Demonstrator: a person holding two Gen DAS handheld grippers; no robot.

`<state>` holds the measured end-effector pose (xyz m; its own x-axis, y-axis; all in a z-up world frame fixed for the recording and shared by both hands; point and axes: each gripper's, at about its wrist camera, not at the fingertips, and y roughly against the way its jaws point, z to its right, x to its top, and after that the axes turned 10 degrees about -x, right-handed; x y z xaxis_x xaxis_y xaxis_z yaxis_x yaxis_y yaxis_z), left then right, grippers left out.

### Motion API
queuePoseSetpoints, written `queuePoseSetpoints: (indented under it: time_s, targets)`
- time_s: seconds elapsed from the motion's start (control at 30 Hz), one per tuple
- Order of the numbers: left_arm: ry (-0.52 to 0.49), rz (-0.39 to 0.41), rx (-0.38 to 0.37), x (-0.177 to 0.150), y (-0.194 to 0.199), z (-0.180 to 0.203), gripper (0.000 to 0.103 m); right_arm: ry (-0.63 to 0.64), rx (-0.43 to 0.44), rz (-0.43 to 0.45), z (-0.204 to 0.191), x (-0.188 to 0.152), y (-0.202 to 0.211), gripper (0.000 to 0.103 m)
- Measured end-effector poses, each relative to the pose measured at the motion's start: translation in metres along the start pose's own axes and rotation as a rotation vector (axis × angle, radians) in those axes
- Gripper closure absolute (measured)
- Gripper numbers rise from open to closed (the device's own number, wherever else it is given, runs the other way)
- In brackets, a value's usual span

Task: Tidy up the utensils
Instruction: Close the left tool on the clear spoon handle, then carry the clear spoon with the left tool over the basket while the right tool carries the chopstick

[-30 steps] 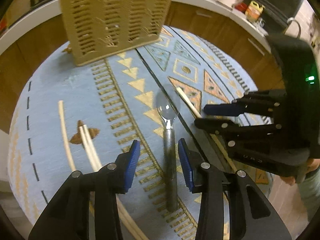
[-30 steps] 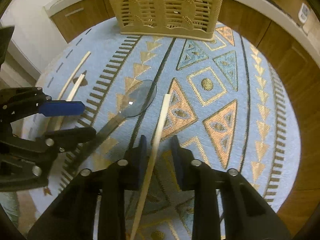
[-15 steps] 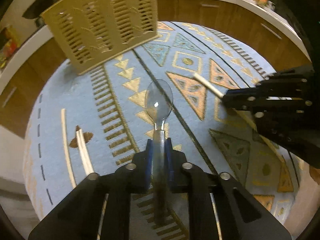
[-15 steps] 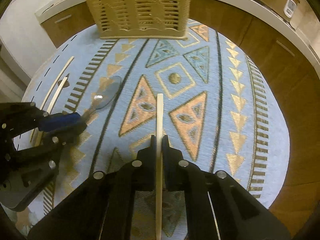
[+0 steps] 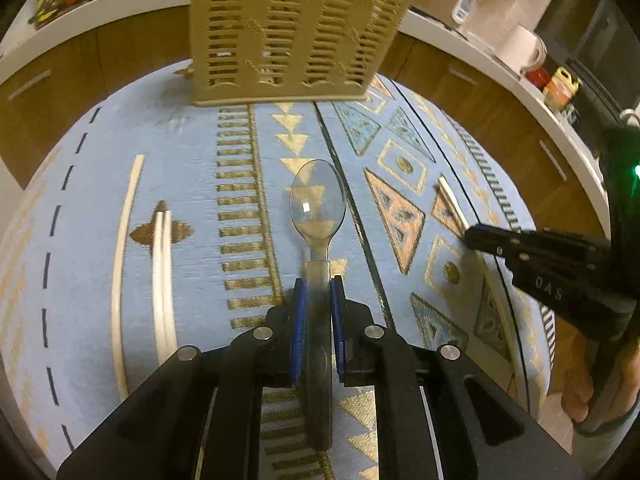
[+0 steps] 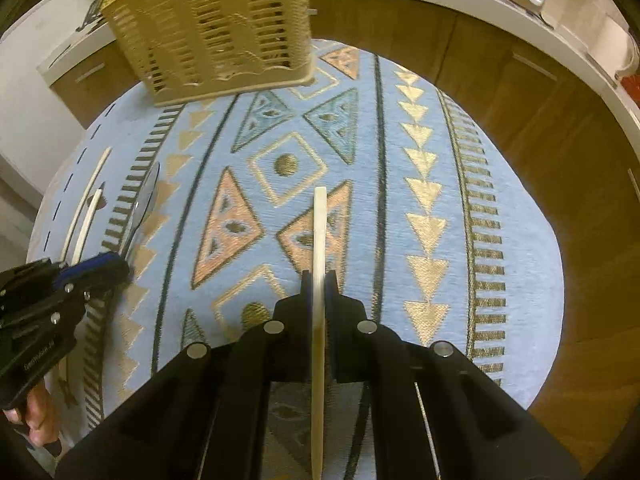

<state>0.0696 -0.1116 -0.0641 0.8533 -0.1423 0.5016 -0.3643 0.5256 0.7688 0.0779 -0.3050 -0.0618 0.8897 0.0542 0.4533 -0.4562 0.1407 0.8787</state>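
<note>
A clear plastic spoon (image 5: 317,204) is clamped by its handle between the blue pads of the left gripper (image 5: 318,292), bowl pointing toward the slotted beige utensil basket (image 5: 288,32) at the far edge of the patterned blue tablecloth (image 5: 192,184). A pale chopstick (image 6: 320,232) is pinched between the jaws of the right gripper (image 6: 319,284), tip forward. Three more chopsticks (image 5: 162,272) lie on the cloth to the spoon's left, two of them side by side. Wooden cabinets (image 6: 520,128) surround the table.
</note>
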Motion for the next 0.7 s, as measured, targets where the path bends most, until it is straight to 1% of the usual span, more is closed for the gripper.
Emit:
queuePoseSetpoints:
  time_s: [0.1,0.17,0.23,0.27,0.3,0.37,0.4,0.47,0.57,0.63,0.7]
  targets:
    - [-0.017,-0.012,0.004,0.001,-0.004,0.002,0.092,-0.013,0.009,-0.007,0.005,0.001,-0.004,0.098]
    - [-0.014,-0.023,-0.013,0.004,-0.004,0.0,0.092,-0.015,0.018,-0.014,0.007,0.002,-0.005,0.098]
    - [-0.009,-0.022,-0.034,0.009,-0.002,-0.003,0.086,-0.021,0.041,-0.032,0.011,0.003,-0.006,0.098]
    - [-0.014,-0.015,-0.03,0.014,0.0,-0.004,0.08,-0.023,0.05,-0.04,0.014,0.004,-0.006,0.098]
    - [-0.025,-0.006,-0.019,0.02,0.002,-0.004,0.07,-0.027,0.066,-0.054,0.017,0.007,-0.007,0.098]
    - [-0.057,-0.01,-0.018,0.031,0.002,-0.002,0.059,-0.034,0.087,-0.074,0.021,0.011,-0.007,0.094]
    - [-0.065,-0.013,-0.018,0.035,0.001,-0.002,0.059,-0.039,0.103,-0.086,0.023,0.015,-0.008,0.089]
    - [-0.091,-0.039,-0.011,0.046,-0.005,0.001,0.059,-0.054,0.144,-0.112,0.027,0.024,-0.012,0.075]
    - [-0.134,-0.089,0.001,0.057,-0.018,0.004,0.058,-0.044,0.142,-0.137,0.03,0.037,-0.017,0.073]
    - [-0.163,-0.121,0.017,0.06,-0.027,0.007,0.058,-0.034,0.158,-0.164,0.029,0.042,-0.021,0.073]
    - [-0.175,-0.137,0.032,0.062,-0.033,0.009,0.058,-0.019,0.154,-0.176,0.026,0.047,-0.023,0.073]
